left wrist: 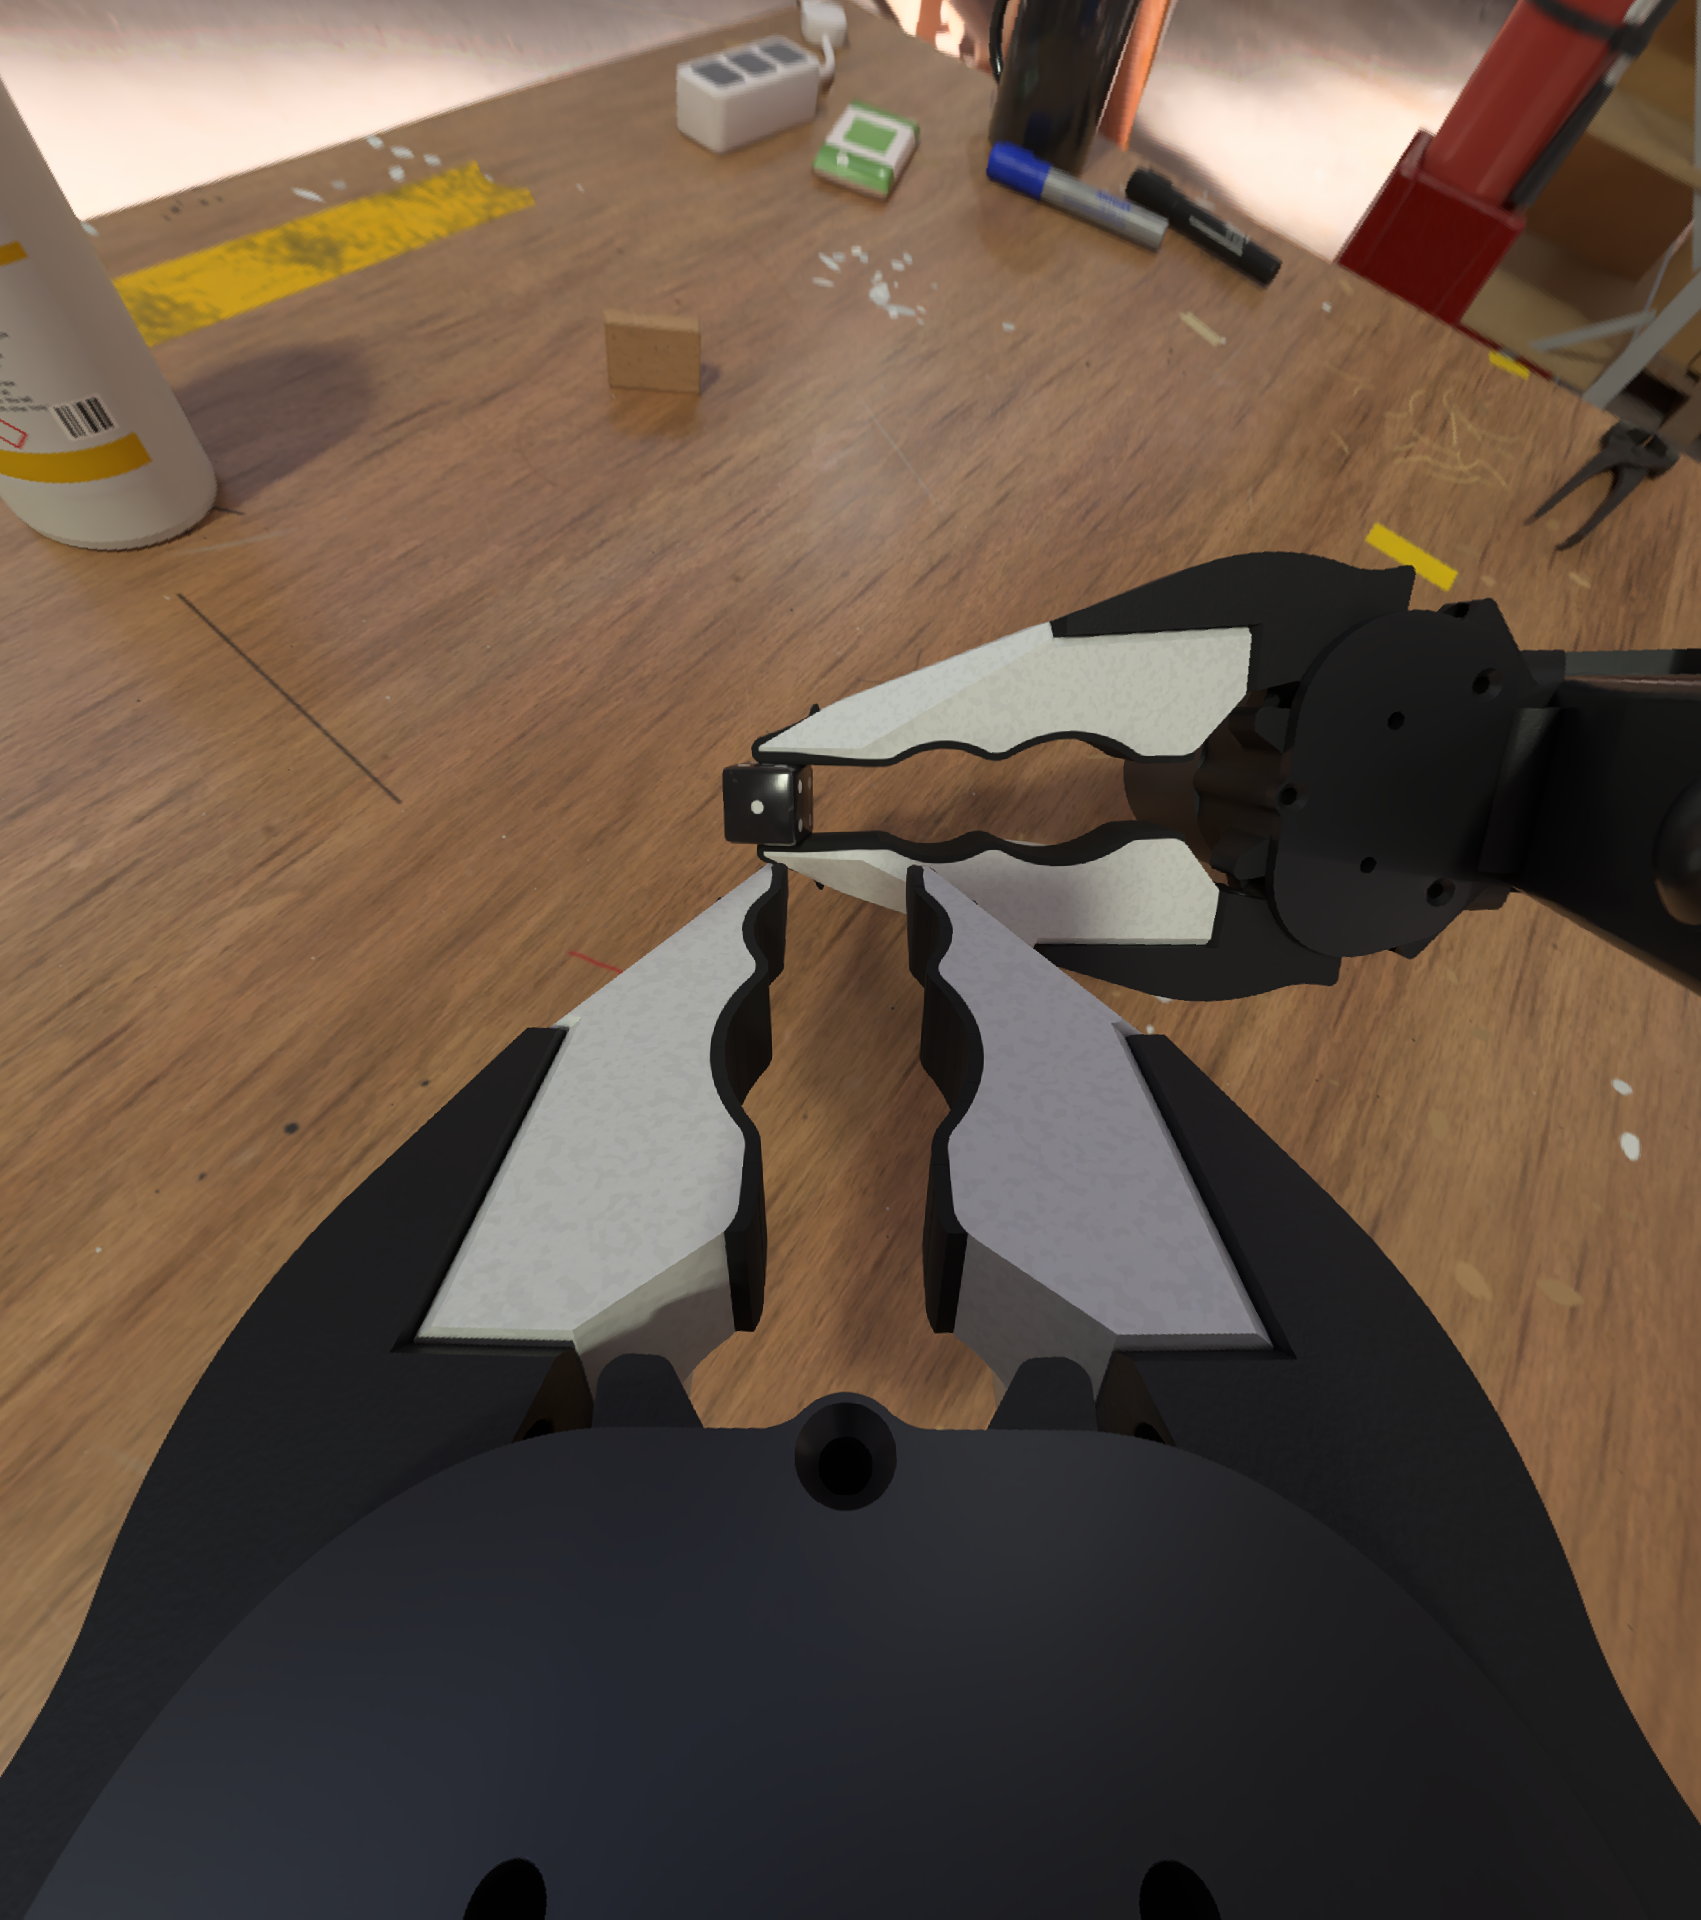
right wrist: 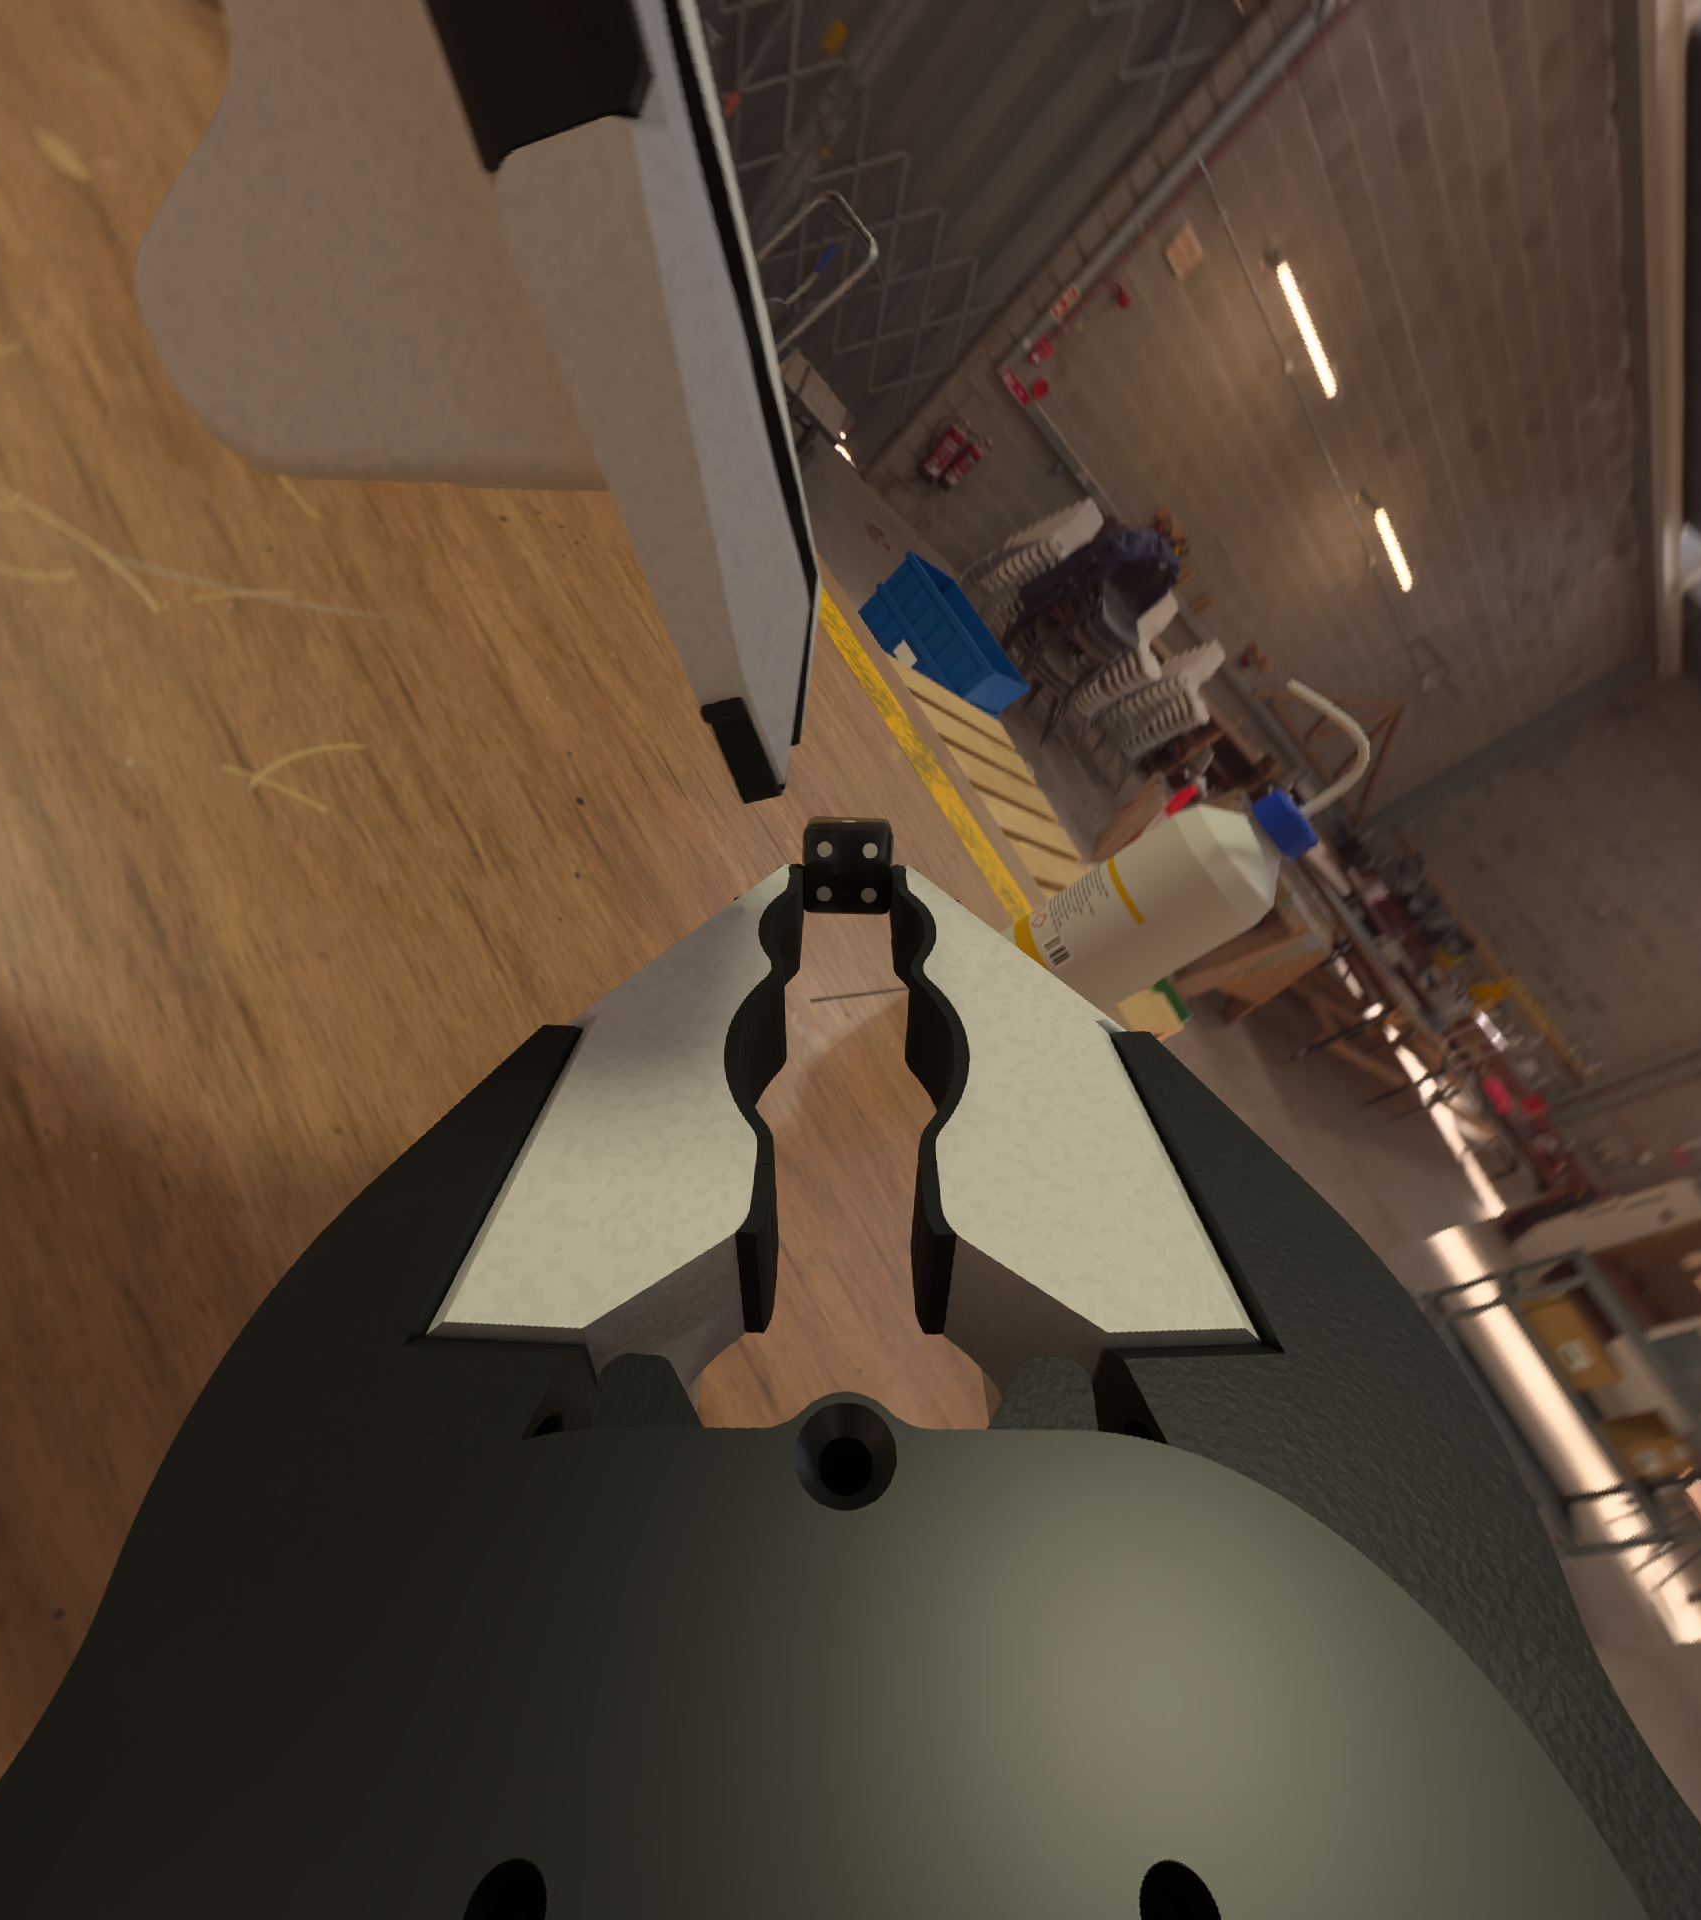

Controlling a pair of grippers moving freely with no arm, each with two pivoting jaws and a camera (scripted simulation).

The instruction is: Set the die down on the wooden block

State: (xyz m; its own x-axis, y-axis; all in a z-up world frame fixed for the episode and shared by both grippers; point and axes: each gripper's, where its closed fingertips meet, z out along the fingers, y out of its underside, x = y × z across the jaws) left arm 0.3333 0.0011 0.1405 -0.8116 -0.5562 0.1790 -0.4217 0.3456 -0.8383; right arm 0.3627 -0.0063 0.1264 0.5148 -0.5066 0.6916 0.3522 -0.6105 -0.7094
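- While the left gripper [left wrist: 846, 883] hangs nearest over the counter [left wrist: 410, 935], its fingers [left wrist: 617, 1122] stand parted with nothing between them.
- Just past those tips, the right gripper [left wrist: 773, 805] reaches in from the right, its fingers [left wrist: 1012, 686] pinching the die [left wrist: 766, 803] at their very ends.
- From the right wrist view, the black die [right wrist: 847, 865] sits clamped between the fingertips [right wrist: 939, 935], its four-spot face toward the camera, and it seems held clear of the counter.
- Farther on, the wooden block [left wrist: 652, 351] stands alone on the bare wood, well apart from the die.
- To the left stands a white bottle [left wrist: 25, 343] beside a strip of yellow tape [left wrist: 306, 249].
- At the far edge lie a white box [left wrist: 747, 91], a green packet [left wrist: 867, 149] and two markers [left wrist: 1132, 211].
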